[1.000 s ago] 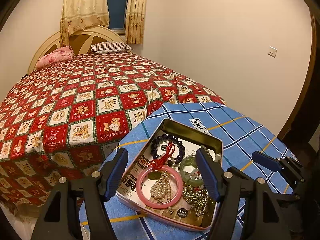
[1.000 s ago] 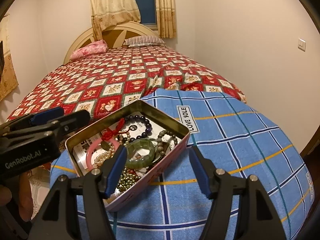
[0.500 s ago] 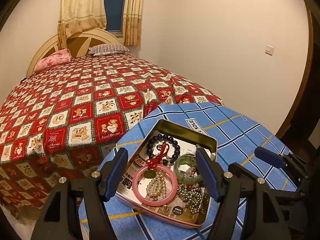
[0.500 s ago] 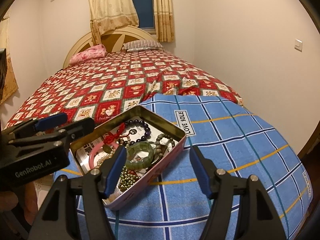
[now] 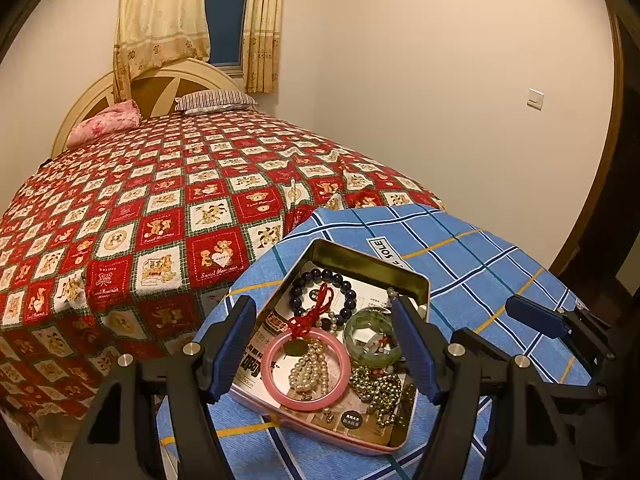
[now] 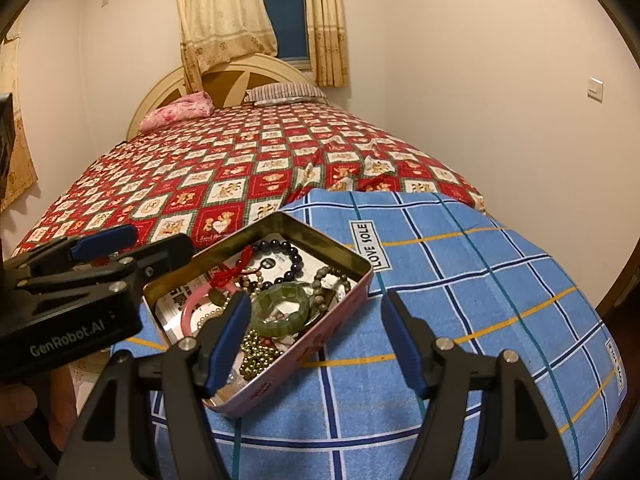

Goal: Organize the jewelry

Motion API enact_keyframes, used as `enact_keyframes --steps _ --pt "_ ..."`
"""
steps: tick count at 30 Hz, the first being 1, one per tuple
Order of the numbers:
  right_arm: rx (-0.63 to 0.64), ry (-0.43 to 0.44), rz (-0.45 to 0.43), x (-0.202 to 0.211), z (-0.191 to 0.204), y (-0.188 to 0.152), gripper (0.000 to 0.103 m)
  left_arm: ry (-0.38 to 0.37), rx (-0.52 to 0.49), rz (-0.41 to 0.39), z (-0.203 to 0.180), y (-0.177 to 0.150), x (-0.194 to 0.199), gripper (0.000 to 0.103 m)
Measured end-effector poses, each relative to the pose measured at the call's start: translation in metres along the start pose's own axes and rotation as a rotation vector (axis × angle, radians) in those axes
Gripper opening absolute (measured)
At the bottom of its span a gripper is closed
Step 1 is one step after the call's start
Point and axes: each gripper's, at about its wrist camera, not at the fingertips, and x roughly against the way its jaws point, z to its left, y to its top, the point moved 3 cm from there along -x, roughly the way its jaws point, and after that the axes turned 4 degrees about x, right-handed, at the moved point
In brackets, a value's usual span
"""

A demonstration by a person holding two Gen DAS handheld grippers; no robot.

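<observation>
An open pink tin (image 5: 368, 264) (image 6: 340, 320) sits on a table with a blue checked cloth (image 5: 472, 256) (image 6: 460, 280). In it lie a pink bangle (image 5: 269, 368), a pearl strand (image 5: 310, 368), a dark bead bracelet with a red tassel (image 5: 298, 292), a green jade bracelet (image 5: 352, 330) (image 6: 280, 308) and a gold bead chain (image 5: 376, 386). My left gripper (image 5: 324, 344) is open and empty, held above the tin's near side. My right gripper (image 6: 312, 340) is open and empty over the tin's right edge. It also shows in the left wrist view (image 5: 536, 316).
A bed with a red patchwork bear quilt (image 5: 160, 208) (image 6: 240, 168) butts against the table's far side. Pillows (image 5: 216, 102) lie at the headboard. A wall with a light switch (image 5: 535, 99) is to the right. The cloth right of the tin is bare.
Both grippers have pulled back and up a little from the tin, so it looks smaller and lower in both views. Nothing in the tin has moved.
</observation>
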Motion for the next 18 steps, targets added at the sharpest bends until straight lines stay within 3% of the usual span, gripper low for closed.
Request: enact_keyframes --steps 18 --pt "-0.007 -0.002 -0.005 0.0022 -0.001 0.0003 0.071 0.002 -0.004 -0.002 -0.0014 0.0011 0.0006 0.07"
